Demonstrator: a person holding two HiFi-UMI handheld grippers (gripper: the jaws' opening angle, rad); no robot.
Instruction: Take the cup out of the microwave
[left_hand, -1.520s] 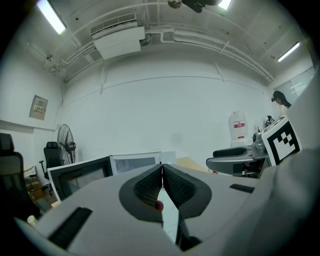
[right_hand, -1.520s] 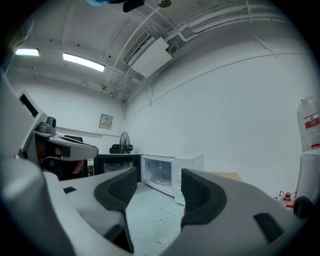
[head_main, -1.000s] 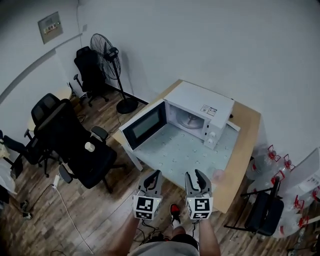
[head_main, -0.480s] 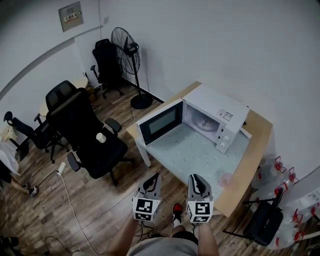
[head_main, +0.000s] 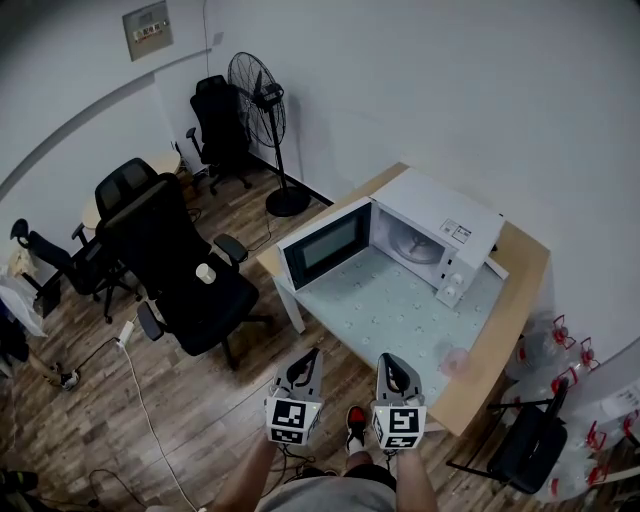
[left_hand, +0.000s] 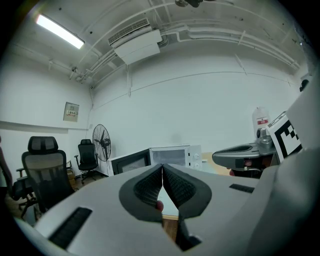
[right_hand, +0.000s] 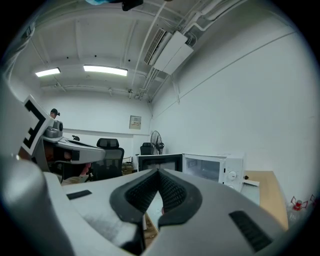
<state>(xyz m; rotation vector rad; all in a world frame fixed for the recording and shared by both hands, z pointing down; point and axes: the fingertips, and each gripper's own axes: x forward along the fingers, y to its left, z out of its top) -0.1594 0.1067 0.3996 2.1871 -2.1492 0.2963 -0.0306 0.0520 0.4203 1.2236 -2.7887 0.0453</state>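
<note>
The white microwave (head_main: 440, 232) stands at the back of the table (head_main: 515, 300) with its door (head_main: 322, 243) swung open to the left. Only the glass turntable (head_main: 412, 246) shows inside. A clear pinkish cup (head_main: 455, 360) stands on the table near its front right edge. My left gripper (head_main: 310, 356) and right gripper (head_main: 389, 360) hang side by side over the floor, short of the table's front edge. Both are shut with nothing between the pads. The left gripper (left_hand: 162, 166) and the right gripper (right_hand: 158, 171) each point toward the microwave (left_hand: 175, 154) (right_hand: 212, 167).
A large black office chair (head_main: 180, 270) with a paper cup (head_main: 205, 273) on its seat stands left of the table. More chairs and a standing fan (head_main: 262, 100) are at the back left. Water bottles (head_main: 560, 340) and a black chair (head_main: 525, 435) sit right of the table.
Both grippers have drawn back from the table's front edge to over the floor. The right gripper's jaws have closed. The cup stays on the table.
</note>
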